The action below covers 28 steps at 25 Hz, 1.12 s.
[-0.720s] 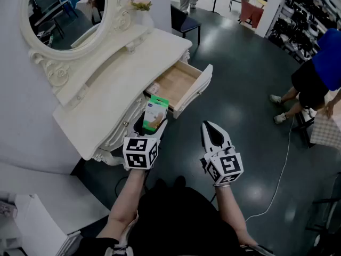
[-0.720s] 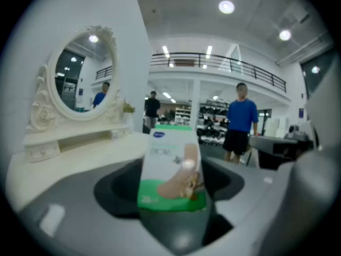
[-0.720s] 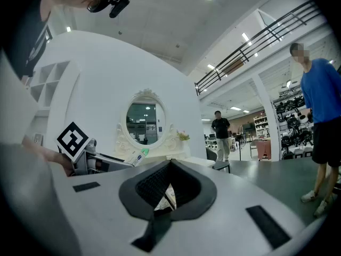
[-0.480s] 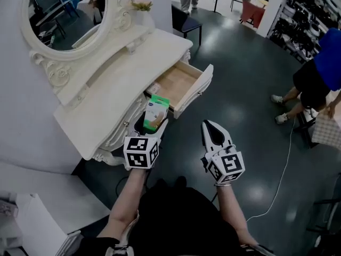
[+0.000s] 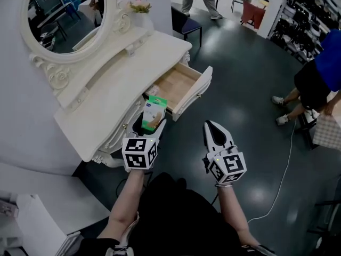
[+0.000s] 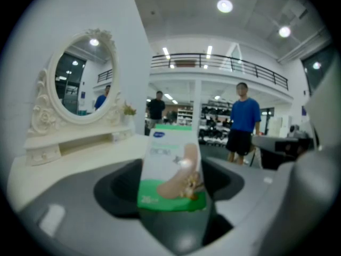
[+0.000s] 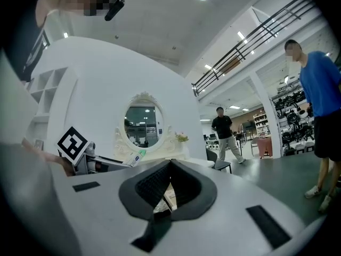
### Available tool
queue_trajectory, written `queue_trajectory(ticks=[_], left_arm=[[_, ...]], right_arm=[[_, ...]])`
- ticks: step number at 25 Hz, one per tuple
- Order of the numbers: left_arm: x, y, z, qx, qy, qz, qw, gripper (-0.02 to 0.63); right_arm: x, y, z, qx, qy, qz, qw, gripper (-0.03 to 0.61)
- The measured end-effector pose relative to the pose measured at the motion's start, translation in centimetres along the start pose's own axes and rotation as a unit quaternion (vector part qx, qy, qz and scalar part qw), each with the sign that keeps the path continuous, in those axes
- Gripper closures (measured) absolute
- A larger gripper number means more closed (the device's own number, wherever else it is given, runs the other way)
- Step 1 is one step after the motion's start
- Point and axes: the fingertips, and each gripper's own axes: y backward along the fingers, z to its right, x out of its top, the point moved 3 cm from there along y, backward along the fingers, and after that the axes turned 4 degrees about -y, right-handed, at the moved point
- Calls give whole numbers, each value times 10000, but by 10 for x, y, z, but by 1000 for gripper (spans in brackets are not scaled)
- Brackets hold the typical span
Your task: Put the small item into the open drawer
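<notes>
A small white and green box (image 5: 154, 112) stands upright between the jaws of my left gripper (image 5: 151, 124), which is shut on it. In the left gripper view the box (image 6: 173, 167) fills the middle. It hangs over the front edge of the white dressing table (image 5: 122, 76), just short of the open wooden drawer (image 5: 178, 84). A flat packet lies at the drawer's left end. My right gripper (image 5: 212, 128) floats over the dark floor to the right of the drawer, shut and empty. Its view shows the fingertips (image 7: 169, 163) meeting, with the left gripper (image 7: 101, 163) and the box (image 7: 136, 157) off to the left.
An oval mirror (image 5: 66, 15) and a flower vase (image 5: 139, 9) stand at the back of the table. A dark chair (image 5: 186, 23) is beyond the drawer. A person in blue (image 5: 319, 73) stands at the right, with a white cable (image 5: 282, 175) across the floor.
Both grippers have hardly shifted, and the box stays in the left one. A person at the far end of the room has stepped to the right.
</notes>
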Motion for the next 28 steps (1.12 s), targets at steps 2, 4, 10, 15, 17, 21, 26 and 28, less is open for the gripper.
queue_trajectory(ticks=[2, 4, 10, 15, 17, 21, 26, 28], left_arm=[[2, -3, 0, 21, -25, 10, 10000, 261], [4, -7, -1, 23, -57, 21, 10000, 261], [11, -32, -14, 4, -65, 53, 10000, 261], [24, -58, -33, -6, -76, 123, 9999, 261], [31, -70, -41, -10, -59, 170, 9998, 261], [44, -95, -56, -41, -34, 247, 9997, 261], [60, -127, -74, -135, -34, 313, 9994, 261], [65, -139, -81, -176, -43, 328, 9993, 261]], right_arm=[[2, -1, 3, -17, -8, 11, 10000, 581], [3, -3, 6, -46, -10, 34, 10000, 581], [2, -23, 19, -150, -51, 77, 9998, 581], [7, -47, 30, -227, -20, 122, 9997, 581], [11, -58, 37, -262, 2, 138, 9996, 581], [16, -83, 50, -337, 14, 163, 9993, 581], [20, -116, 65, -459, 17, 154, 9988, 581], [21, -128, 71, -511, 17, 151, 9986, 581]])
